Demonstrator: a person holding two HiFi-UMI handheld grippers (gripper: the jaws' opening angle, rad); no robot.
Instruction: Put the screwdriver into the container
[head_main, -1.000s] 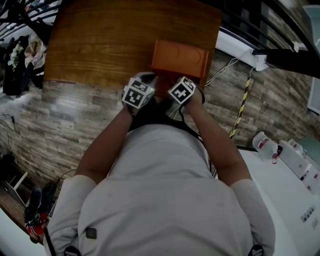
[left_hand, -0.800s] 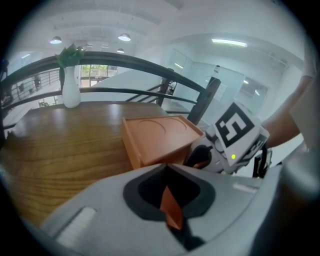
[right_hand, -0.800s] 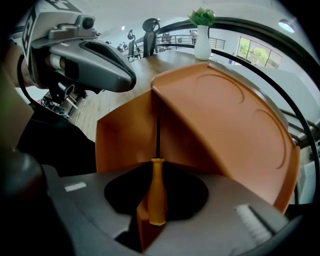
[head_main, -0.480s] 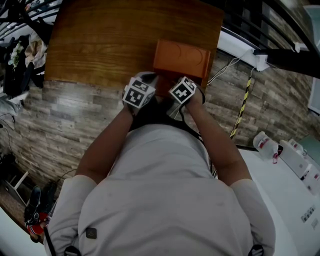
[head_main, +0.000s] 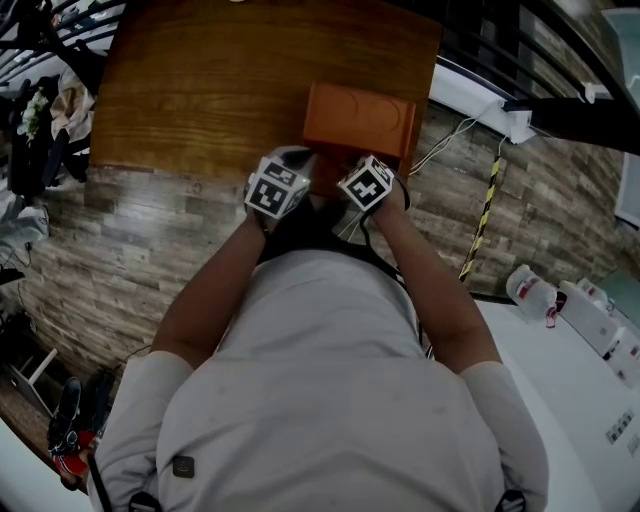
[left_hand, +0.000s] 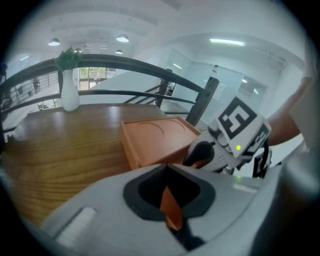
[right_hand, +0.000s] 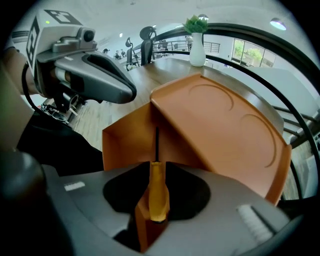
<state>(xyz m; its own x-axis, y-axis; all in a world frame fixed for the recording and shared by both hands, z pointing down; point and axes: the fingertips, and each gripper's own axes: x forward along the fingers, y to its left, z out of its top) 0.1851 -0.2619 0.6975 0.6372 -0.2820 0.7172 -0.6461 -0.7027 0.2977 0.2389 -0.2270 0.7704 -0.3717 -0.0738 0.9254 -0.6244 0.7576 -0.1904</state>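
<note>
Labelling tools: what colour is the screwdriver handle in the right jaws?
Amber-yellow screwdriver handle, dark shaft; best seen in right gripper view.

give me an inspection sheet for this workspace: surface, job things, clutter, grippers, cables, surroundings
surface: wooden table, glossy grain.
job's things: orange container by the table's near edge, its opening facing the right gripper. The screwdriver has a yellow handle and a dark shaft aimed at that opening; cannot tell whether the tip is inside.
clutter: white vase with green plant at the table's far end.
grippers: left gripper jaws together, nothing between them. Right gripper shut on the screwdriver's handle.
cables: white cable on the floor right of the table, running to a white power strip.
surroundings: plank-pattern floor, dark railing, white counter.
</note>
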